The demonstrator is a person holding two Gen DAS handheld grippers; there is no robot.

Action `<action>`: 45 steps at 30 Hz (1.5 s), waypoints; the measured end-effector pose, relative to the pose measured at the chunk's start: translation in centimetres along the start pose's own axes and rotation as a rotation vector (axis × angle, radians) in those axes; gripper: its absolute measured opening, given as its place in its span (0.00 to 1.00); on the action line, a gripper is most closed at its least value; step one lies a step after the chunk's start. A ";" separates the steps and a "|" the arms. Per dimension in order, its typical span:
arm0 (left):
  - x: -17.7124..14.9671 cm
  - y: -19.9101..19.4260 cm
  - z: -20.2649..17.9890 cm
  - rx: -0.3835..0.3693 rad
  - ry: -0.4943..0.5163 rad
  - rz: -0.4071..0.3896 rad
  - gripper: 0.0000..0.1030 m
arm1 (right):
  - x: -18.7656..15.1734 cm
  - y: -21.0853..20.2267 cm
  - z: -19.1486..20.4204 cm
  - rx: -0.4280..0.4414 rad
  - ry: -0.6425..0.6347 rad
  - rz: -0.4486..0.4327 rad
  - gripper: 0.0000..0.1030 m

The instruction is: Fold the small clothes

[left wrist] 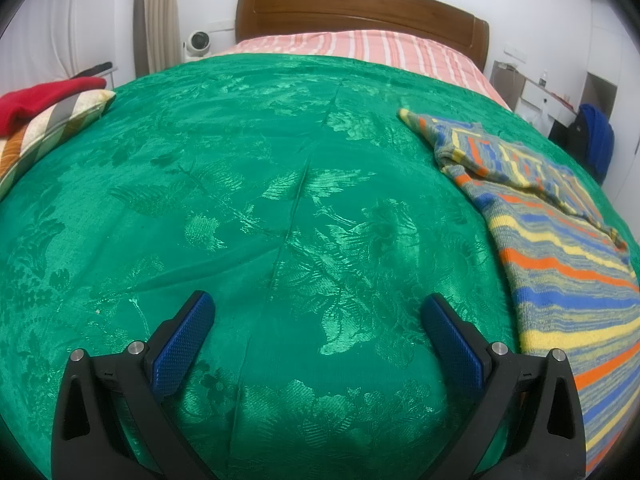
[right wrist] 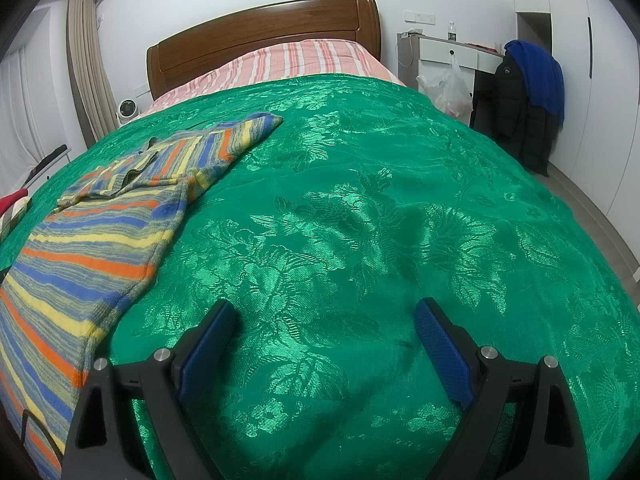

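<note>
Both claws, left (left wrist: 318,306) and right (right wrist: 326,312), gaping, empty. Striped sweater (left wrist: 560,248) on green bedspread (left wrist: 260,200). Left view only: red garment (left wrist: 40,100). Right view only: black jacket (right wrist: 516,112).

Green leaf-patterned bedspread (left wrist: 240,200), blue-orange-yellow striped sweater (left wrist: 560,264), pink-white striped sheet (left wrist: 360,46).

The left tool (left wrist: 318,306) hangs wide open over green bedspread (left wrist: 256,200) — striped sweater (left wrist: 560,248) lies at its right.
</note>
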State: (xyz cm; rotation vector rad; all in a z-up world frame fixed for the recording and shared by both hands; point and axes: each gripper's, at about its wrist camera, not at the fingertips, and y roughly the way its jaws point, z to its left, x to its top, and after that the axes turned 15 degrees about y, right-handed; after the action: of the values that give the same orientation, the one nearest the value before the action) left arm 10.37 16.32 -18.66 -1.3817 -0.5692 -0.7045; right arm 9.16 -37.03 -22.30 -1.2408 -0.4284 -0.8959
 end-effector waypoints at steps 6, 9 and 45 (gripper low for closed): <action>0.0 0.0 0.0 -0.004 -0.003 -0.001 1.00 | 0.0 0.0 0.0 0.002 0.000 -0.001 0.88; 0.1 0.0 0.2 -0.012 -0.008 0.002 1.00 | 0.1 0.0 0.1 -0.002 -0.002 0.003 0.88; 10.0 -6.6 -2.9 -0.637 -0.072 0.144 0.04 | 6.3 -6.0 5.3 0.415 0.171 0.457 0.04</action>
State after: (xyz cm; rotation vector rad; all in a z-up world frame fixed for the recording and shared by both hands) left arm 12.15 12.04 -7.29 -2.0242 -0.3001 -0.7531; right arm 9.21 -34.62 -12.40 -0.8223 -0.1683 -0.4829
